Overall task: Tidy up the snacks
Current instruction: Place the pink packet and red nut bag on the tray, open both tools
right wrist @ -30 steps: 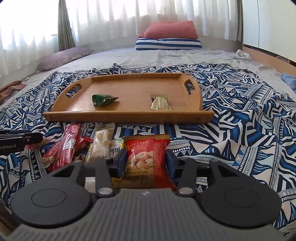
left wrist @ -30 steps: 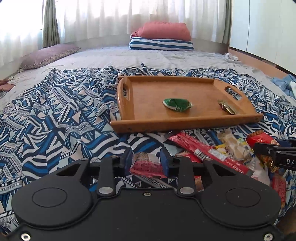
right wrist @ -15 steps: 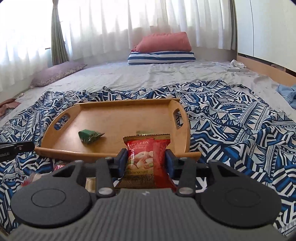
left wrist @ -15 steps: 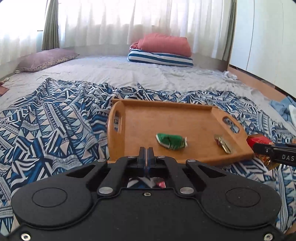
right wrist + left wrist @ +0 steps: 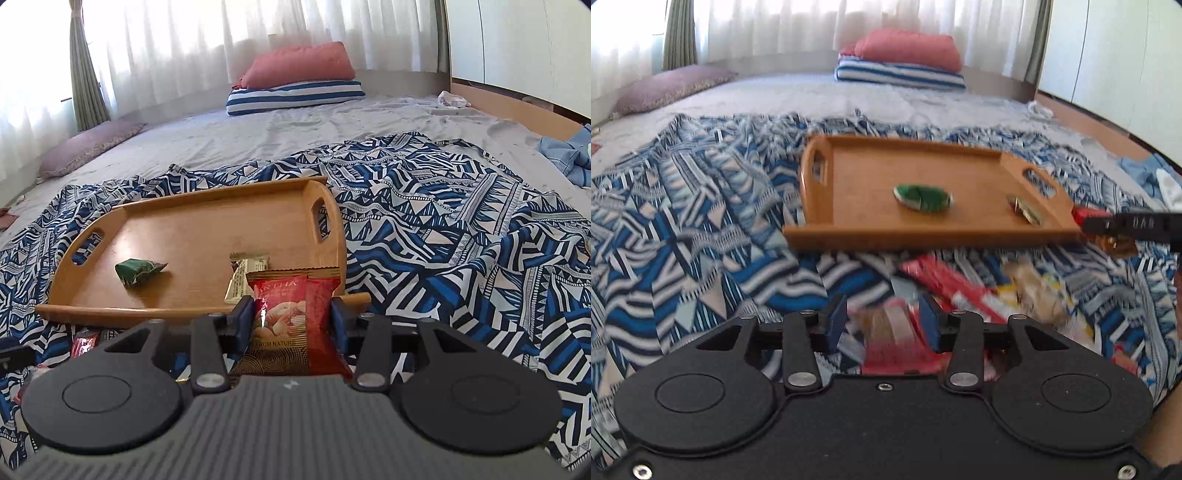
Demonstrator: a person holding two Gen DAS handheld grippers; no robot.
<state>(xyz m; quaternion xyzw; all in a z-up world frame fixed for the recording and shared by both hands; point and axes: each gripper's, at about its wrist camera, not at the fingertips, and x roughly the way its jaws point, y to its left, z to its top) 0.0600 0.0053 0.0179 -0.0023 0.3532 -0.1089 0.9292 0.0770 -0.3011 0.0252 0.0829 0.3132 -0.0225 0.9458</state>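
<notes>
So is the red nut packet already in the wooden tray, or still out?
Still out. The red nut packet is clamped between the right gripper's fingers, at the wooden tray's near edge, not lying on it.

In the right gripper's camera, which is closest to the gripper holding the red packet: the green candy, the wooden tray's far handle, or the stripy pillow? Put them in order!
From the right gripper:
1. Green candy, on the tray, left of the fingers.
2. Tray's far handle, on its right end.
3. Stripy pillow, far back by the curtains.
</notes>
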